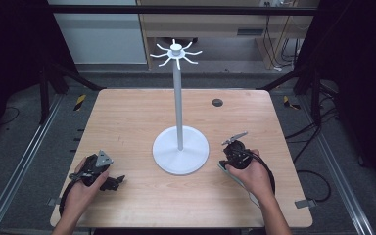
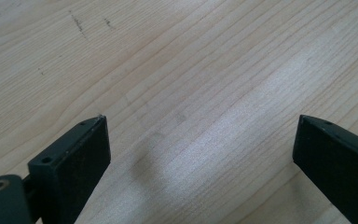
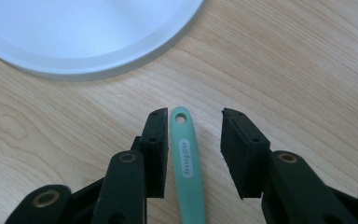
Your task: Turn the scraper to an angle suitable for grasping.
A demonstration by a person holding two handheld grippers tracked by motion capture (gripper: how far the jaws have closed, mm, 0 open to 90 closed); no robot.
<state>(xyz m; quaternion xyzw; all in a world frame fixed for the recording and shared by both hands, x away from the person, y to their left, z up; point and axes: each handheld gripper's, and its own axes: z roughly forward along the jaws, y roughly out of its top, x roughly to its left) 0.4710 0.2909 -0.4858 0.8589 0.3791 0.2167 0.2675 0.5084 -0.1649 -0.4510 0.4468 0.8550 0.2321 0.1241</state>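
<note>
Straddling one green handle (image 3: pixel 185 163), our right tool (image 3: pixel 193 140) is half open, ungripping; our left tool (image 2: pixel 200 154) gapes empty; one stand (image 1: pixel 180 147) at eleven o'clock.

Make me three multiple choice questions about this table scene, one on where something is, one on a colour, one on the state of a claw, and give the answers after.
1. Where does the white stand's round base sit?
A. near the middle of the table
B. at the far left corner
C. on the floor

2. What colour is the handle lying between the right claw's jaws?
A. red
B. mint green
C. black

3. How does the left claw stand?
A. shut on a cup
B. shut with nothing in it
C. open over bare wood

Answers:
1 A, the high view shows the base around the table's centre.
2 B, the right gripper view shows a mint green handle with a hole at its end.
3 C, the left gripper view shows the jaws wide apart with only tabletop between them.
</note>
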